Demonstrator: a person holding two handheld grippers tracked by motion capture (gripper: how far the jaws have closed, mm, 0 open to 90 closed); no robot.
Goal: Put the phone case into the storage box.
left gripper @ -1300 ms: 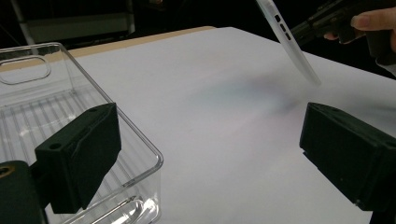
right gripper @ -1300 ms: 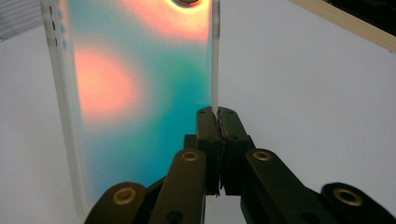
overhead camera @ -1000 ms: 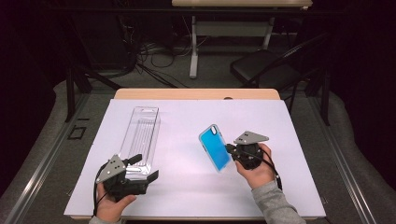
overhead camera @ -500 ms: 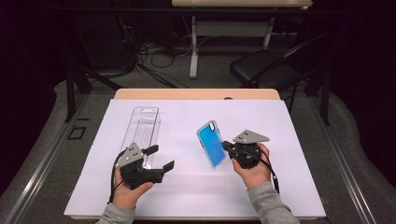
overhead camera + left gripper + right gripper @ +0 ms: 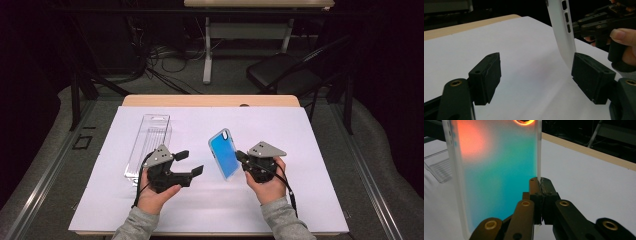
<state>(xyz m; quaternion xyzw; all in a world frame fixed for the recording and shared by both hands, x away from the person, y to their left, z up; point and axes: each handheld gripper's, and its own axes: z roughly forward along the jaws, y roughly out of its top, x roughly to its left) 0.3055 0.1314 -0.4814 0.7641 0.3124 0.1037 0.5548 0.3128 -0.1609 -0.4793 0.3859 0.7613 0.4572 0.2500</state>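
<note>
A blue phone case [image 5: 224, 152] with a pale rim stands on edge above the white sheet, and my right gripper [image 5: 240, 156] is shut on its right rim. In the right gripper view the jaws [image 5: 540, 182] pinch that rim, with the teal case [image 5: 496, 170] rising to their left. My left gripper [image 5: 190, 163] sits a little to the left of the case, its jaws pointing at it. Those jaws have just been closing but still stand apart with nothing between them [image 5: 536, 75]. The case's white edge [image 5: 564, 32] shows beyond the right jaw, with the right gripper [image 5: 599, 22] behind it.
A clear plastic package [image 5: 150, 142] lies on the white sheet [image 5: 310, 200] behind the left hand; its corner [image 5: 439, 170] shows in the right gripper view. The wooden table edge [image 5: 210, 100] runs along the back. A chair and cables stand on the floor beyond.
My left gripper has moved right, away from the clear package and toward the phone case, and its jaws have narrowed a little. The right gripper and case have hardly moved.
</note>
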